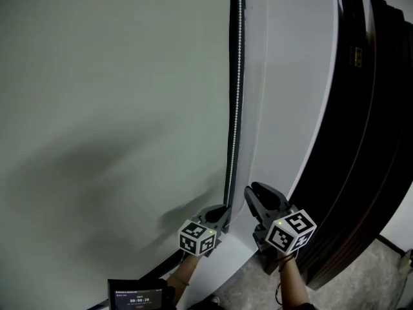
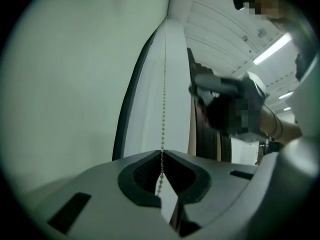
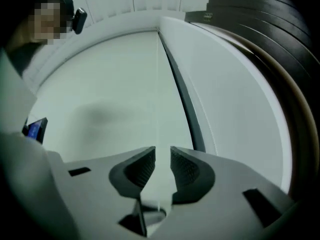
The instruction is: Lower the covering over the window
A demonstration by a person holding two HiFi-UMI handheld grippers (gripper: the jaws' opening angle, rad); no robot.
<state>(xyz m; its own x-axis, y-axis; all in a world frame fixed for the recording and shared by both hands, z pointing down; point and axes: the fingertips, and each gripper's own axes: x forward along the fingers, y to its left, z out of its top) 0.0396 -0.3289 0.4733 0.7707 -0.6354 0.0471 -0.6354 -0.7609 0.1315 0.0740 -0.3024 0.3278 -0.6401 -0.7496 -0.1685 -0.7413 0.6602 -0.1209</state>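
Pale green-white roller blind fabric (image 1: 110, 108) fills the whole left and centre of the head view. No bare glass shows in any view, so the covering looks down over nearly all of the window, maybe all of it. Its lower limit runs along a dark line low left, close to the grey speckled floor (image 1: 251, 289); can't tell if that line is the blind's bottom bar or the sill.

Stacked dark wooden panels (image 1: 368, 141) stand at far right. A white wall strip (image 1: 284, 76) sits between them and the blind. A narrow dark vertical frame edge (image 1: 233, 76) borders the blind's right side.

The white beaded pull chain (image 1: 237, 95) hangs along that frame edge, down to the grippers.

Left gripper (image 2: 161, 156): jaws closed on the bead chain, which runs straight and taut upward from the pinch, with a few beads trailing below it. It sits low against the frame edge, near the bottom of the blind.

Right gripper (image 3: 162, 156): jaws a narrow gap apart, clamping nothing. A faint thin line runs up the blind in line with that gap, possibly the chain's other strand; too faint to confirm. It is just beside the left one, slightly higher.

Small dark screen (image 1: 139, 296) with a timer readout at the bottom edge.

Judgement: lowering mostly done. What remains is at most a last short pull, then letting go of the chain.
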